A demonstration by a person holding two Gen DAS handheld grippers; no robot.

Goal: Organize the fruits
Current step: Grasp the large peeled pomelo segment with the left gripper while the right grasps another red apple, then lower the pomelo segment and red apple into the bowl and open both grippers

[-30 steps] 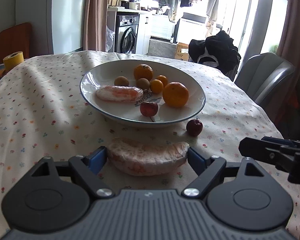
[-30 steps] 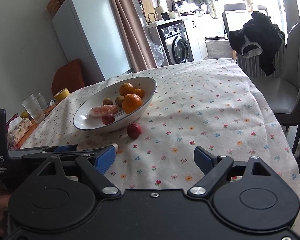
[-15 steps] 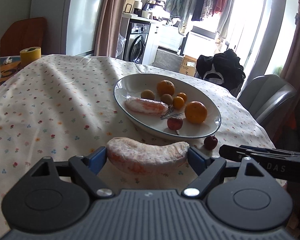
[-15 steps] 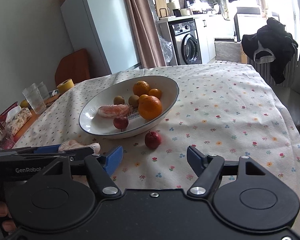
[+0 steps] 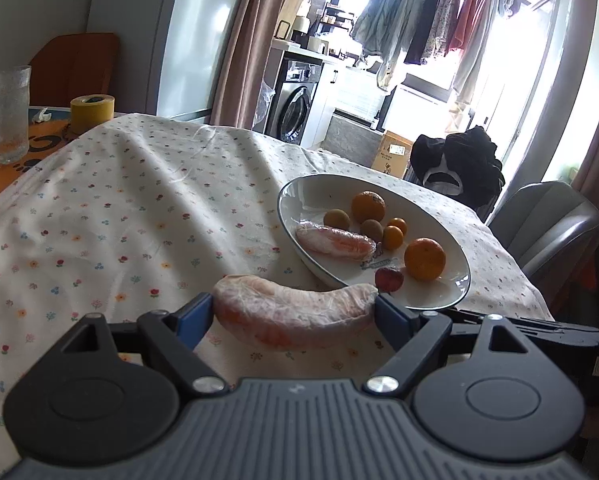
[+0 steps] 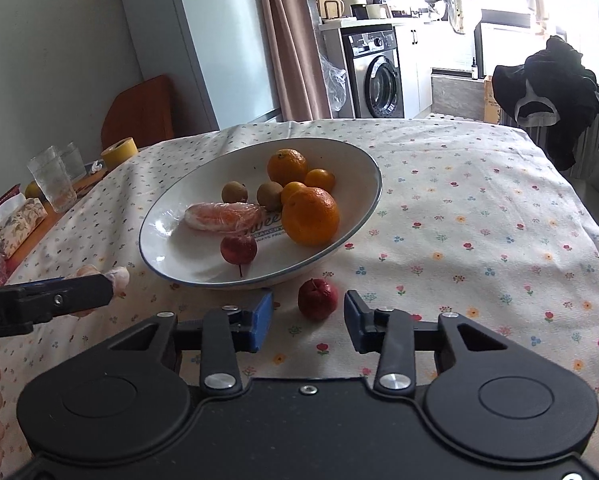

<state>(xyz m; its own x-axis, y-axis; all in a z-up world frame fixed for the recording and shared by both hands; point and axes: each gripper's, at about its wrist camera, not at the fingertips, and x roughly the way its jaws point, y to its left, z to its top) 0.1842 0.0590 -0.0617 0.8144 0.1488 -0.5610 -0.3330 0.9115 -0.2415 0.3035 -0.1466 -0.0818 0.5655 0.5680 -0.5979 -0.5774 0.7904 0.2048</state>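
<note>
My left gripper (image 5: 295,312) is shut on a plastic-wrapped pomelo wedge (image 5: 293,311), held above the tablecloth, left of the white bowl (image 5: 451,296). The bowl (image 6: 363,208) holds another wrapped wedge (image 6: 221,216), oranges (image 6: 310,216), small brown fruits and a small red apple (image 6: 238,249). A second red apple (image 6: 316,298) lies on the cloth in front of the bowl. My right gripper (image 6: 308,316) is open, its fingers on either side of this apple, apart from it. The left gripper's finger (image 6: 59,300) shows at the left of the right wrist view.
A drinking glass (image 5: 7,114) and a yellow tape roll (image 5: 92,109) stand on the wooden table part at far left. A tissue pack (image 6: 17,222) lies there too. A grey chair (image 5: 547,228) stands at the table's right side.
My left gripper has risen and shifted left with the wedge, so the bowl now sits to its right. My right gripper has moved forward and narrowed around the loose red apple.
</note>
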